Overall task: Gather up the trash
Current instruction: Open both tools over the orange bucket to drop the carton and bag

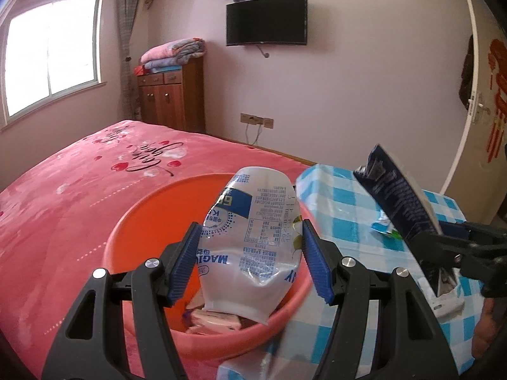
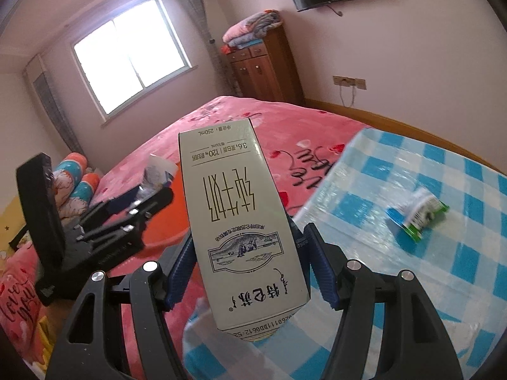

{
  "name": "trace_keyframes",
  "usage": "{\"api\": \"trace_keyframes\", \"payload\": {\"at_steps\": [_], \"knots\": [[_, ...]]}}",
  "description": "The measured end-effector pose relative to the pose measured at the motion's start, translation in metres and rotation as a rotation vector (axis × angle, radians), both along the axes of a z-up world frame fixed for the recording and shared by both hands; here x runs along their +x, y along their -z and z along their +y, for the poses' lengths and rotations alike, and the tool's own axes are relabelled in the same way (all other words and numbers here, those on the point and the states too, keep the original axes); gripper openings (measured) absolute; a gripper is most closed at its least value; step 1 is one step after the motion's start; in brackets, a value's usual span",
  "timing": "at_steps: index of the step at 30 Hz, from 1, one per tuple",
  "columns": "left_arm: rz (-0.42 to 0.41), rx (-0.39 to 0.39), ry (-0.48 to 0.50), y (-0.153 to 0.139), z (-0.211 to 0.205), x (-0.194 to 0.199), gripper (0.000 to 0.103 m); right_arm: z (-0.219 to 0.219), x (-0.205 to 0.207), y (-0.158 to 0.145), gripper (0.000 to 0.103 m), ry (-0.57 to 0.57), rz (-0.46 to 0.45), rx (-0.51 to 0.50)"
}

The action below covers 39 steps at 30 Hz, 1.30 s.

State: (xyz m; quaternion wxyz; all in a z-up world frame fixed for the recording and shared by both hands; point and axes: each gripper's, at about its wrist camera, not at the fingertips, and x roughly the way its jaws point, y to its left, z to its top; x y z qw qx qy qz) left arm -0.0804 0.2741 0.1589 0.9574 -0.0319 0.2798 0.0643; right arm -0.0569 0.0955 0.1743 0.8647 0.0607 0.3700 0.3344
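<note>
A crumpled white plastic pouch with blue print (image 1: 253,240) is squeezed between the blue ribbed pads of the left tool (image 1: 252,261). The pouch is held up over a round orange plastic basin (image 1: 142,221), and its lower end hangs just above the front rim. Small pink and white packets (image 1: 215,316) are seen at the bottom of the basin.

A tall white milk carton with dark blue sides (image 2: 240,221) is gripped between the pads of the right tool (image 2: 247,272). The carton is held upside down, so its writing is turned over. In the left wrist view the same carton is seen from its blue side, lifted above the bench.

The bench (image 2: 443,269) is covered with a shiny cloth of blue and white squares. A small blue, white and green wrapper (image 2: 416,213) is left lying on it, well apart from both tools. The basin is set just beside the bench, next to a bed with a pink blanket (image 1: 63,190) that has hearts and writing on it.

Farther back, a brown wooden cabinet (image 1: 172,98) is stood against the wall, with folded blankets (image 1: 174,53) piled on top. A black flat screen (image 1: 266,20) is fixed to the wall, and a bright window (image 1: 50,53) is seen to the left.
</note>
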Motion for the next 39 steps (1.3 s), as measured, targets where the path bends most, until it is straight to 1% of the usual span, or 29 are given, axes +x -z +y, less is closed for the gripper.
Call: {"api": "trace_keyframes", "payload": {"at_steps": [12, 15, 21, 29, 32, 34, 35, 36, 38, 39], "knots": [[0.031, 0.003, -0.072, 0.01, 0.033, 0.014, 0.064, 0.049, 0.014, -0.009, 0.066, -0.085, -0.001, 0.016], [0.045, 0.005, -0.083, 0.014, 0.038, 0.017, 0.064, 0.061, 0.021, -0.008, 0.066, -0.1, 0.013, 0.019], [0.063, 0.001, -0.101, 0.021, 0.047, 0.018, 0.064, 0.074, 0.036, -0.005, 0.066, -0.11, 0.035, 0.036], [0.085, -0.003, -0.112, 0.029, 0.049, 0.021, 0.064, 0.092, 0.04, -0.003, 0.066, -0.128, 0.037, 0.018], [0.083, 0.0, -0.122, 0.028, 0.052, 0.024, 0.064, 0.098, 0.043, 0.001, 0.067, -0.127, 0.053, 0.007], [0.084, -0.007, -0.132, 0.028, 0.054, 0.025, 0.067, 0.102, 0.046, 0.004, 0.07, -0.126, 0.064, 0.0], [0.086, -0.011, -0.134, 0.028, 0.055, 0.024, 0.071, 0.102, 0.047, 0.006, 0.078, -0.122, 0.07, 0.0], [0.088, -0.014, -0.137, 0.027, 0.055, 0.024, 0.077, 0.1, 0.047, 0.007, 0.082, -0.115, 0.076, 0.011], [0.075, -0.009, -0.145, 0.025, 0.055, 0.022, 0.085, 0.096, 0.046, 0.007, 0.084, -0.113, 0.077, 0.032], [0.078, -0.001, -0.148, 0.024, 0.054, 0.022, 0.086, 0.092, 0.044, 0.006, 0.086, -0.1, 0.069, 0.034]]}}
